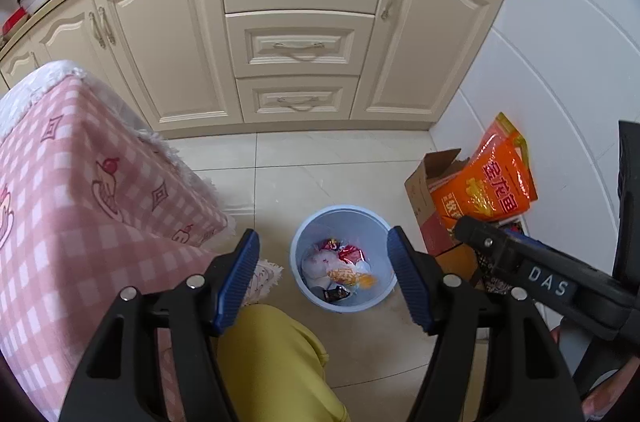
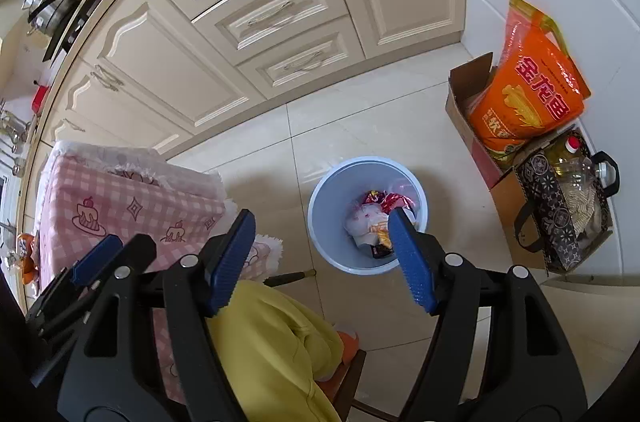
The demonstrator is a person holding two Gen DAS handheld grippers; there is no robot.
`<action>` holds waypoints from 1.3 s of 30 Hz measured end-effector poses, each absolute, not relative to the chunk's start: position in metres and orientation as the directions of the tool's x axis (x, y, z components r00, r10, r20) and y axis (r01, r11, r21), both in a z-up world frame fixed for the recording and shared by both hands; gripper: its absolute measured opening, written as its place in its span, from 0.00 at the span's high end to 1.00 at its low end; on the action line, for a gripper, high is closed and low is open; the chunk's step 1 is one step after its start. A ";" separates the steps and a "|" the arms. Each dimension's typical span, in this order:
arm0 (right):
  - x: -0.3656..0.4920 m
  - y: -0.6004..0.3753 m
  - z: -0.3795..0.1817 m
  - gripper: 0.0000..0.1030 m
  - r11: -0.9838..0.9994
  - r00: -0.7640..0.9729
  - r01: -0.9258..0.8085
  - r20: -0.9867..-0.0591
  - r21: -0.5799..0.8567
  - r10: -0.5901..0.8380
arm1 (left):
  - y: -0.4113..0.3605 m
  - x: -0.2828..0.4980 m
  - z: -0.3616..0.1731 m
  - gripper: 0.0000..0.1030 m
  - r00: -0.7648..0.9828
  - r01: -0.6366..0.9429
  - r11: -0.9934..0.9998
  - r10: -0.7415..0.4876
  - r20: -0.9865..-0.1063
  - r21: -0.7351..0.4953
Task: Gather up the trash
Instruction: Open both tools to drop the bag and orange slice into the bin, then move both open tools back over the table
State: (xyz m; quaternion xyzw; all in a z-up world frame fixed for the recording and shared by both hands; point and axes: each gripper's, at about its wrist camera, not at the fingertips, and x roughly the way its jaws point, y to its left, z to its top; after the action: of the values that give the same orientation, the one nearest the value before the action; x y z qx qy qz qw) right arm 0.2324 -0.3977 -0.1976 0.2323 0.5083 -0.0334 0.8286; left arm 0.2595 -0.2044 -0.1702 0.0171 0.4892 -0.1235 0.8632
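A light blue trash bin (image 1: 340, 222) stands on the tiled floor, also in the right wrist view (image 2: 332, 182). Inside lie crumpled wrappers (image 1: 340, 270), red, white and orange, also shown in the right wrist view (image 2: 372, 218). My left gripper (image 1: 324, 246) is open and empty, held high above the bin. My right gripper (image 2: 322, 226) is open and empty, also above the bin, its right finger overlapping the bin's opening. The right gripper's body (image 1: 540, 274) shows at the right of the left wrist view; the left gripper (image 2: 80, 282) shows at the lower left of the right wrist view.
A table with a pink checked cloth (image 1: 80, 182) stands left of the bin. A cardboard box (image 2: 468, 102) with an orange bag (image 2: 532, 90) and a patterned bag with an oil bottle (image 2: 568, 198) stand right. Cream cabinets (image 1: 296, 34) are behind. A yellow-trousered leg (image 1: 272, 362) is below.
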 end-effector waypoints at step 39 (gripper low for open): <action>0.163 -0.330 -0.121 0.30 0.954 0.545 0.240 -0.838 0.182 0.022 | -0.142 0.195 -0.108 0.37 0.545 0.303 0.924 -0.371 -0.752 -0.236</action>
State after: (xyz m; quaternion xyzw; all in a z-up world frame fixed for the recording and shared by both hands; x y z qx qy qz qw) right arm 0.1625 -0.3296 -0.1209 0.1389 0.4729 -0.0629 0.8678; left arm 0.1953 -0.1416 -0.1076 -0.0389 0.4367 -0.1917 0.8781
